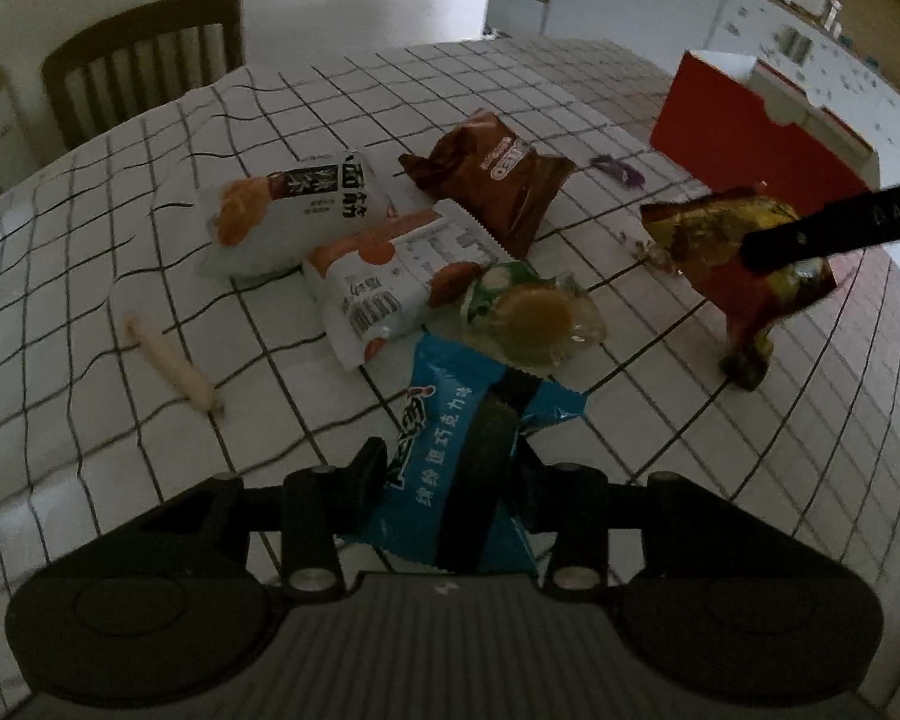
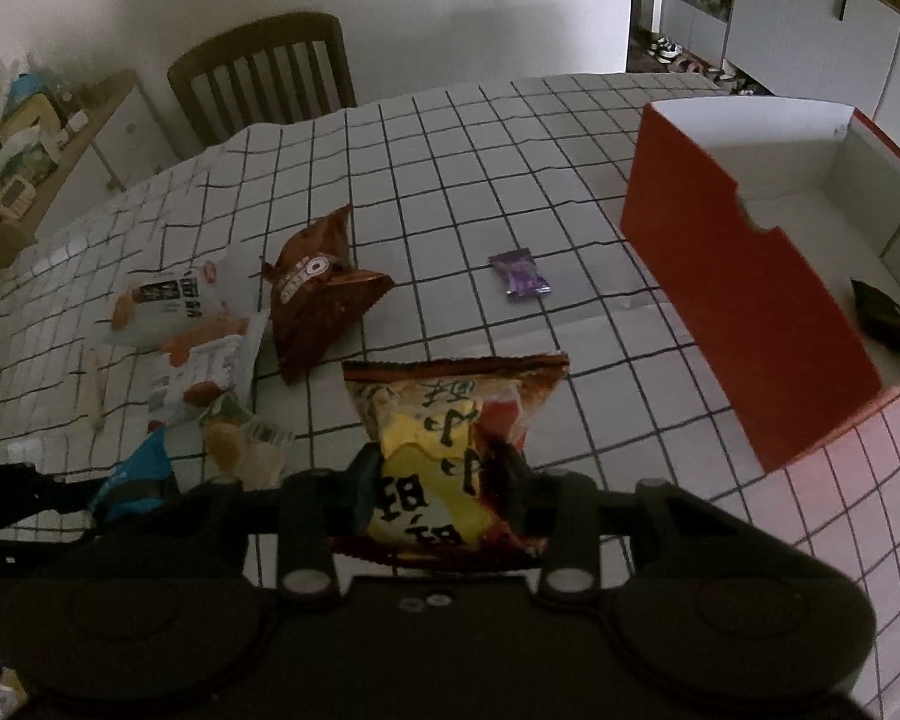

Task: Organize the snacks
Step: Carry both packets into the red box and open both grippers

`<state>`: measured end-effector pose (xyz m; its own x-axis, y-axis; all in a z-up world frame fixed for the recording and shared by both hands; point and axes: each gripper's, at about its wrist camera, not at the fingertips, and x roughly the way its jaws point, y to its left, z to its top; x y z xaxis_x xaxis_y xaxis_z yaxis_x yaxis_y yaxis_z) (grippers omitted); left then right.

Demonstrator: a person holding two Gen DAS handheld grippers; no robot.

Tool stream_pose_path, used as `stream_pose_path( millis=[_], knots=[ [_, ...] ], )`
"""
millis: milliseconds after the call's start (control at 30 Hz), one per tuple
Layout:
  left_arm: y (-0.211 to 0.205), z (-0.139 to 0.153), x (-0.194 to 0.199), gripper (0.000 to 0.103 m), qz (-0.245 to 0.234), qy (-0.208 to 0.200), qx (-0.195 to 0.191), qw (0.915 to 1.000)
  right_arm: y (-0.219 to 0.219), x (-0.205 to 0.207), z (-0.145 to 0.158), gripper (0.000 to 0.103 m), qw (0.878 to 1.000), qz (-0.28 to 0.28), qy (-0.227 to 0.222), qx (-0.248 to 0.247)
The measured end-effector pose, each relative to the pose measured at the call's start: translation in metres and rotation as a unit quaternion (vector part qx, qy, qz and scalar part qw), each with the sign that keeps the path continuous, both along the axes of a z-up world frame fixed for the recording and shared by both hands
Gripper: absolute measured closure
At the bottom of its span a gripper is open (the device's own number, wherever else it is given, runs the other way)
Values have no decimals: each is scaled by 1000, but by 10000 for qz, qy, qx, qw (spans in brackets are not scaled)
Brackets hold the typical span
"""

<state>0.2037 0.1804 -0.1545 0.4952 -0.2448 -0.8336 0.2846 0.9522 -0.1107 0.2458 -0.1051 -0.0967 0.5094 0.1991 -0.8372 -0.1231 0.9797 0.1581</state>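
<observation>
Left tool (image 1: 444, 456) clamps the blue packet (image 1: 450, 480); right tool (image 2: 438, 480) clamps the yellow bag (image 2: 444, 450). Slick wrappers could slip before reaching the red box (image 2: 744, 276).

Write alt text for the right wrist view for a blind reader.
The right gripper clamps a yellow and red snack bag above a grid-patterned tablecloth. An open red box stands right; more snacks lie left.

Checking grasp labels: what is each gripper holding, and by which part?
Left gripper: blue snack packet, pinched across its middle. Right gripper: yellow-and-red snack bag, pinched by its near half, far end sticking out.
</observation>
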Motion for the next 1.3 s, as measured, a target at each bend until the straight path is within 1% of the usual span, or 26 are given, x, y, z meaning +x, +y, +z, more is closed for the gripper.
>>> stream_pose_path(
  millis=[133, 333, 667, 1000, 1200, 1300],
  knots=[
    [-4, 12, -12, 61, 343, 30, -171, 9993, -9, -13, 11, 64, 10000, 32, -57, 66],
    [-21, 34, -29, 61, 682, -23, -318, 9972, -27, -32, 27, 64, 9996, 110, -181, 196],
    [-66, 81, -40, 61, 941, -325, -611, 9932, -63, -56, 57, 64, 9977, 219, -457, 440],
    [-136, 125, -35, 61, 1023, -565, -849, 9895, -110, -59, 86, 64, 9943, 319, -823, 595],
    [-189, 148, -28, 61, 1099, -846, -873, 9865, -149, -53, 98, 64, 9923, 378, -1010, 615],
    [-215, 155, -20, 61, 1145, -863, -932, 9853, -171, -47, 102, 64, 9912, 400, -1097, 626]
  ],
)
